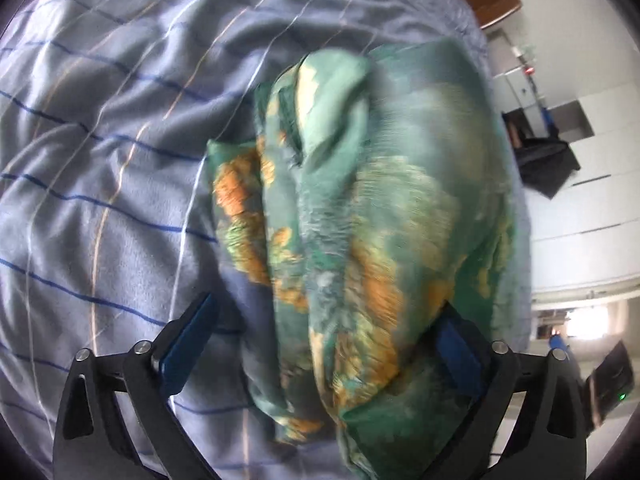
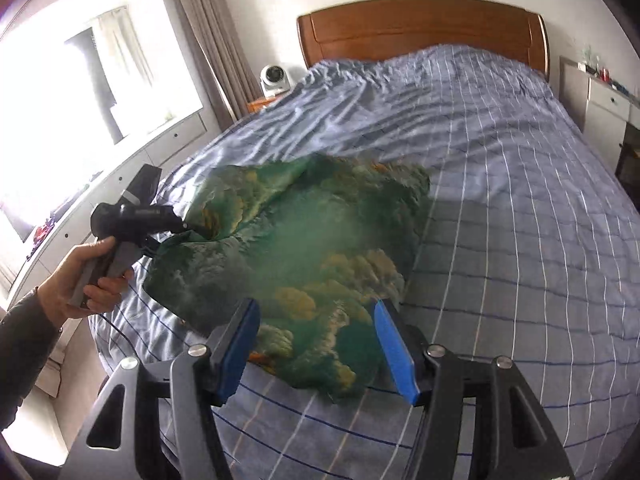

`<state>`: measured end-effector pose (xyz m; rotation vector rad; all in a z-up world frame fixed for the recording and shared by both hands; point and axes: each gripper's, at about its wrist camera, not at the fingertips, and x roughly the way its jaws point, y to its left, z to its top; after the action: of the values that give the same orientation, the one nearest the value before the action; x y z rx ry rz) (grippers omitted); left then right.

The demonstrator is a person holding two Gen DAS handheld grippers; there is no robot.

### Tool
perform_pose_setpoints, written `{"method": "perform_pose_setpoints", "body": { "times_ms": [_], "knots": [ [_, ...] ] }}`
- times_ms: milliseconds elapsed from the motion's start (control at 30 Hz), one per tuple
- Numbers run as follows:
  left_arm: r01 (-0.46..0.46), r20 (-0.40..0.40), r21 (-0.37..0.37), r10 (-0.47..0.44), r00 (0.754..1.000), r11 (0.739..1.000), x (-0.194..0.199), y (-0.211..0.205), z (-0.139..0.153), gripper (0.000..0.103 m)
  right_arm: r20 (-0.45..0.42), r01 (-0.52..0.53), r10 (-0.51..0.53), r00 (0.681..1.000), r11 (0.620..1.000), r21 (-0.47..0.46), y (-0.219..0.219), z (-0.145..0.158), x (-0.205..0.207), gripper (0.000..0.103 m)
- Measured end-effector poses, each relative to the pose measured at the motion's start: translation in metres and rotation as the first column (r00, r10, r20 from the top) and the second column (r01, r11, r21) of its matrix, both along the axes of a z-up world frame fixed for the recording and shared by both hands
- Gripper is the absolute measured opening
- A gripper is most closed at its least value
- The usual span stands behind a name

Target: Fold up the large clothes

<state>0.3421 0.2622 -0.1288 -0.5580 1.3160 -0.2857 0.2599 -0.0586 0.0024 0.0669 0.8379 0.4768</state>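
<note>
A green garment with orange and cream print (image 2: 312, 232) lies bunched on the blue checked bedsheet (image 2: 500, 184), near the bed's left edge. My right gripper (image 2: 316, 304) hovers over the garment's near edge with its blue pads apart and nothing pinched. A hand (image 2: 80, 280) holds my left gripper (image 2: 176, 226) at the garment's left side. In the left wrist view the garment (image 1: 360, 208) runs up between the widely spread fingers of the left gripper (image 1: 328, 306). It drapes over the right finger (image 1: 456, 348), while the left finger (image 1: 192, 340) stands apart from it.
A wooden headboard (image 2: 420, 28) closes the far end of the bed. A white fan (image 2: 274, 76) sits on a bedside stand at the back left, beside curtains and a bright window (image 2: 100, 80). White drawers (image 2: 608, 96) stand at the right.
</note>
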Motion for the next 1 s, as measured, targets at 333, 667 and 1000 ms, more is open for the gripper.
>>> {"method": "perform_pose_setpoints", "body": {
  "times_ms": [333, 667, 1000],
  "knots": [
    [0.026, 0.007, 0.003, -0.026, 1.0, 1.0, 0.011, -0.016, -0.035, 0.103, -0.343, 0.024, 0.085, 0.935, 0.953, 0.302, -0.039, -0.096, 0.095, 0.062],
    [0.067, 0.102, 0.009, -0.068, 0.992, 0.998, 0.004, -0.057, -0.003, 0.069, -0.162, -0.152, 0.169, 0.972, 0.982, 0.11, 0.006, -0.094, 0.12, 0.066],
    [0.114, 0.255, 0.067, -0.128, 0.958, 0.991, 0.01, -0.117, 0.075, 0.062, 0.202, -0.291, 0.315, 0.927, 0.946, -0.141, 0.052, -0.017, 0.062, 0.06]
  ]
}}
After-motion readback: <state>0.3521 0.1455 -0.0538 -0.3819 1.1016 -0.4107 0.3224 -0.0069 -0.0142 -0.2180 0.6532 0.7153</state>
